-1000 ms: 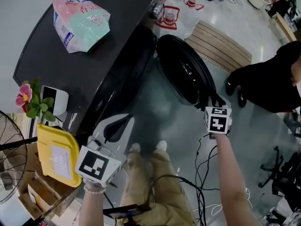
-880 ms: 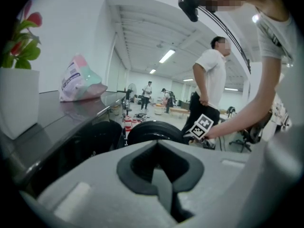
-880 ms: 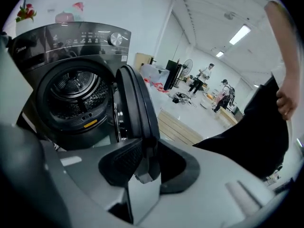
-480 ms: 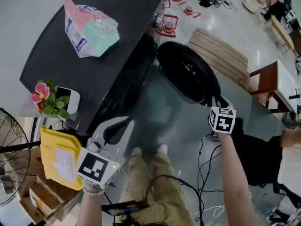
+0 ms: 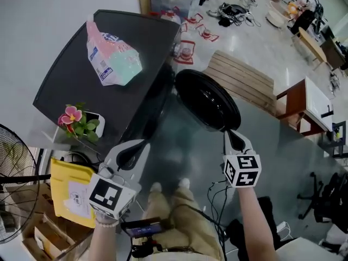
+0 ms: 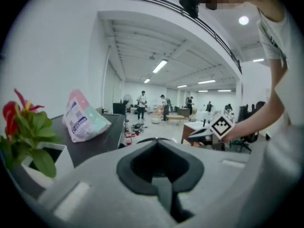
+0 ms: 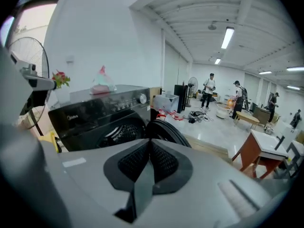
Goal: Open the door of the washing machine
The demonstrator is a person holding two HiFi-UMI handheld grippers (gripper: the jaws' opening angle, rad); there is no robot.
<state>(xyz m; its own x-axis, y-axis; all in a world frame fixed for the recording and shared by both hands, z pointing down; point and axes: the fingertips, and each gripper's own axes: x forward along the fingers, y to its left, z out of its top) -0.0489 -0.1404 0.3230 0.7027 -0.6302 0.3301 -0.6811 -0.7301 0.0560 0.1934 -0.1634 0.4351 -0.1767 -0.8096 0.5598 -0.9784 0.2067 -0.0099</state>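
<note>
The black washing machine point(image 5: 103, 86) stands at the left, and its round door point(image 5: 209, 99) hangs swung wide open to the right. In the right gripper view the drum opening point(image 7: 116, 132) and the open door point(image 7: 168, 129) show ahead. My right gripper point(image 5: 232, 136) hovers just below the door's rim without touching it. Its jaws have just been closing and are shut with nothing between them point(image 7: 149, 146). My left gripper point(image 5: 136, 145) is held near the machine's front corner, shut and empty point(image 6: 157, 145).
A pink-and-green bag point(image 5: 114, 53) and a potted flower point(image 5: 81, 124) sit on the machine's top. A yellow bin point(image 5: 68, 192) and a fan point(image 5: 11, 162) stand at the left. A wooden pallet point(image 5: 242, 78) and a brown table point(image 5: 296, 105) lie beyond the door; cables trail by my feet.
My right gripper has come off the door's rim, drawn back and closed its jaws. Both grippers have risen. A person in black at the right has left the view.
</note>
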